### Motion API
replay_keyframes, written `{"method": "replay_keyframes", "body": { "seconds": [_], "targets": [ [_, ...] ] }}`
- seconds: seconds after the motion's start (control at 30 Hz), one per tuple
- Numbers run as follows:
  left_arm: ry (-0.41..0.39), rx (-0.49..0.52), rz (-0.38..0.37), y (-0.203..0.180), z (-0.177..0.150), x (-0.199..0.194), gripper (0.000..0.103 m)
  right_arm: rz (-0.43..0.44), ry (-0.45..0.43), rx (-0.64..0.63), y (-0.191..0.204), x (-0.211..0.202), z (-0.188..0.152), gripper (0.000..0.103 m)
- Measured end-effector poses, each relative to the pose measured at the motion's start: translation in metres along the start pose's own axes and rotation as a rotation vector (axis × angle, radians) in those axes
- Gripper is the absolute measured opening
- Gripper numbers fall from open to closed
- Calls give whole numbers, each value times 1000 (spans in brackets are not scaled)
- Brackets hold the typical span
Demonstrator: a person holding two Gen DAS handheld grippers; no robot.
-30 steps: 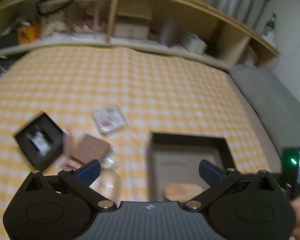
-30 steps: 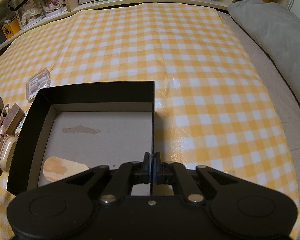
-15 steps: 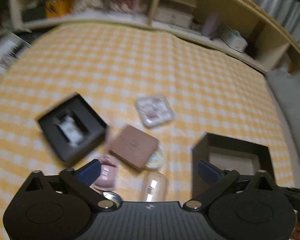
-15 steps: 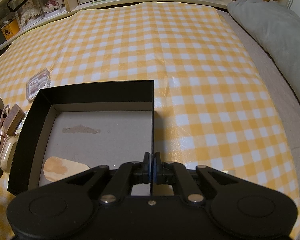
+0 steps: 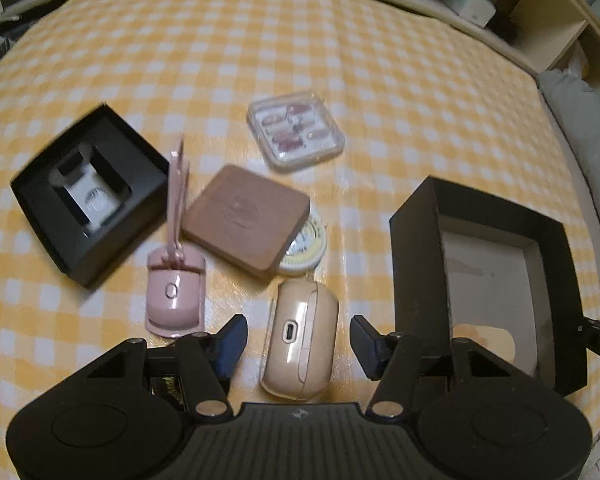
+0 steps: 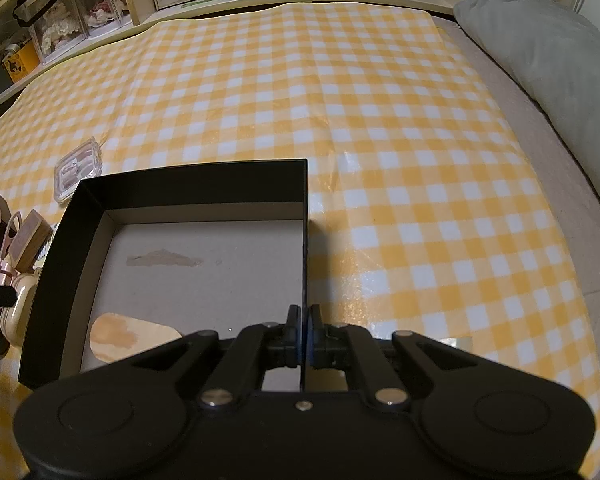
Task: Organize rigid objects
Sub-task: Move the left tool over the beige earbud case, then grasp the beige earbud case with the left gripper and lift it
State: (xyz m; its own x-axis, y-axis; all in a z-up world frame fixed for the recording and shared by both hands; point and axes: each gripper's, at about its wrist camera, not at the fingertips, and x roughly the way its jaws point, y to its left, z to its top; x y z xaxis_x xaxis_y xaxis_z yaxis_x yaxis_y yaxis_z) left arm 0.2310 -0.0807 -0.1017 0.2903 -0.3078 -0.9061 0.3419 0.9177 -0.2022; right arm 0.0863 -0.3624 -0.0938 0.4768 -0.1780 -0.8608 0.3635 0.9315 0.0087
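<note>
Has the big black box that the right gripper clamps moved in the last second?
No. The black box sits on the same squares of the checkered cloth; the right gripper stays clamped on its wall.

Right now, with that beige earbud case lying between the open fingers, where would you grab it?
Across its two long rounded sides, coming straight down from above. The beige earbud case lies flat, charging port up, lengthwise between the left gripper fingers, so closing should pinch its narrower width. Its glossy, curved shell may slip, so I would grip near mid-length.
</note>
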Motion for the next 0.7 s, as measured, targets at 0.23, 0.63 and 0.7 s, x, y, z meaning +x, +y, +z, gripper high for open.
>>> {"method": "replay_keyframes", "body": {
  "seconds": [0.23, 0.63, 0.7],
  "targets": [
    [11, -17, 21, 0, -1, 17, 52, 1, 0, 2, -1, 0, 1, 3],
    [-46, -193, -35, 16, -1, -2, 41, 1, 2, 1, -3, -1, 1, 3],
    [-94, -209, -55, 16, 2, -16, 41, 1, 2, 2, -3, -1, 1, 4]
  ]
}}
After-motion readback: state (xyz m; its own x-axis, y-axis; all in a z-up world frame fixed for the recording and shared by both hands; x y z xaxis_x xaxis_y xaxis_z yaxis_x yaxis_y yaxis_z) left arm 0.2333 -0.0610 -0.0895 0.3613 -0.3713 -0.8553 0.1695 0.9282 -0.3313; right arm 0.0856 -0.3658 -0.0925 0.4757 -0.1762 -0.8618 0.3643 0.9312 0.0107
